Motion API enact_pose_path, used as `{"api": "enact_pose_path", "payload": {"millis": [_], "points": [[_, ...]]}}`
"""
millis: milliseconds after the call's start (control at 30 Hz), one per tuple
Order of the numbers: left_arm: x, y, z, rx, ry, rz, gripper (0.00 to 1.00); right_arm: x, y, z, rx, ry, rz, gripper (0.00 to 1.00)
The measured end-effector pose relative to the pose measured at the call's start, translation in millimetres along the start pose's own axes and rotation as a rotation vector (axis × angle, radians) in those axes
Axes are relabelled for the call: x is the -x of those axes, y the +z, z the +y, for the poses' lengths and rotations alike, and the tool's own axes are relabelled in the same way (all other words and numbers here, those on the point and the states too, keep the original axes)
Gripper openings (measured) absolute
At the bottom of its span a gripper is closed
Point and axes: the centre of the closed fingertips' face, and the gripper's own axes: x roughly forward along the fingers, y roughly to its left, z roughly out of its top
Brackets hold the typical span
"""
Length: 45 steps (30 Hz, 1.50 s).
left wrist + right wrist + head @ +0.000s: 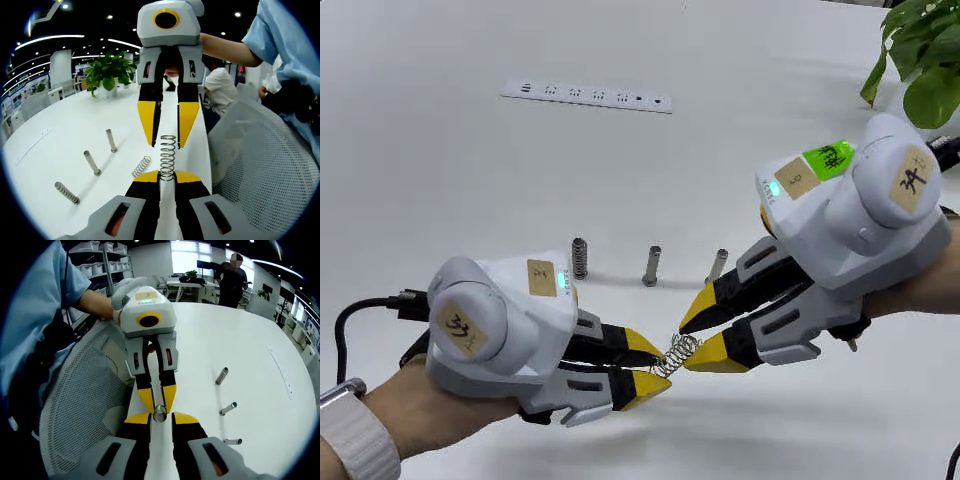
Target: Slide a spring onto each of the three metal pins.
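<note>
Setting: open-plan office under ceiling lights, with a white table (470,180) as the work surface
Held spring: the held spring (167,156) was off the table, in the air between the facing tips of the two grippers, on the person's side of the pin row
Left gripper: the left gripper (167,176) was clenched on one end of the held spring, yellow tips pinching its last coils; the rest of the coil stuck out forward along the jaw line
Right gripper: the right gripper (161,418) faced the left one tip to tip with its jaws parted, one yellow tip on each side of the spring's free end; contact with the coil could not be made out
Loose spring: a loose spring (141,166) lay on its side on the table, just beside the left gripper's jaws, toward the pins
Pins: three stood in an evenly spaced row beyond the grippers; the left pin (579,243) carried a fitted spring (580,262) round its shaft; the middle pin (652,265) and right pin (718,265) were bare
Far table: a power strip (586,96) lay flat beyond the pins; a plant (918,60) stood at the far right
Wrist side: a black cable (360,310) ran from the rear of the left gripper; a watch (358,438) sat on the left wrist
Table edge: a mesh chair (260,150) stood there, with a blue sleeve (280,35) above it
</note>
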Motion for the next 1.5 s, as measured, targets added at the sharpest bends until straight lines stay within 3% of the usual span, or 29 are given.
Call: {"api": "enact_pose_path", "payload": {"millis": [600, 1500], "points": [[-4.3, 7.9, -2.4, 0.0, -0.01, -0.013, 0.09, -6.4, -7.5, 5.0, 0.037, 0.043, 0.071, 0.16], [-8.9, 11.2, -5.0, 0.009, -0.021, -0.026, 0.09, -11.1, -10.0, 7.7, 0.046, 0.061, 0.099, 0.12]]}}
